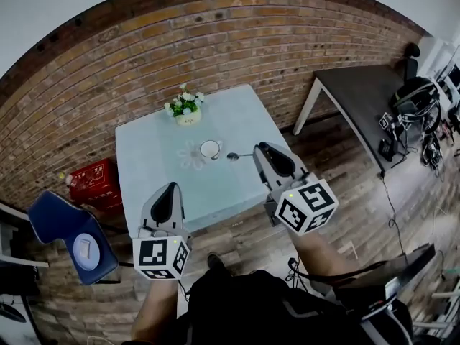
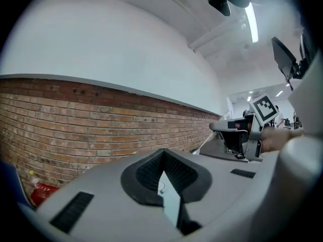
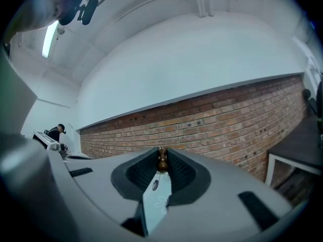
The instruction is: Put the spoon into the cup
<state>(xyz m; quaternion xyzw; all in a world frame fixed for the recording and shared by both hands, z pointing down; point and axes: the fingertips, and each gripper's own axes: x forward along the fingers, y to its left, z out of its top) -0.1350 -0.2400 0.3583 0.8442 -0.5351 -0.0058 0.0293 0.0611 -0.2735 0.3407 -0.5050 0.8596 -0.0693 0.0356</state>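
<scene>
A white cup [image 1: 209,149] stands upright on a pale doily near the middle of the light-blue table [image 1: 151,157]. Just right of the cup a spoon [image 1: 233,156] hangs over the table, bowl towards the cup, apart from it. My right gripper [image 1: 257,150] is shut on the spoon's handle. In the right gripper view the brown handle end [image 3: 162,160] is pinched between the jaw tips. My left gripper [image 1: 172,187] hovers over the table's near left edge, jaws together with nothing between them [image 2: 162,154].
A small pot of white flowers [image 1: 185,108] sits at the table's far edge by the brick wall. A red crate [image 1: 93,182] and a blue chair [image 1: 68,239] stand on the floor to the left. A dark table [image 1: 359,92] is at the right.
</scene>
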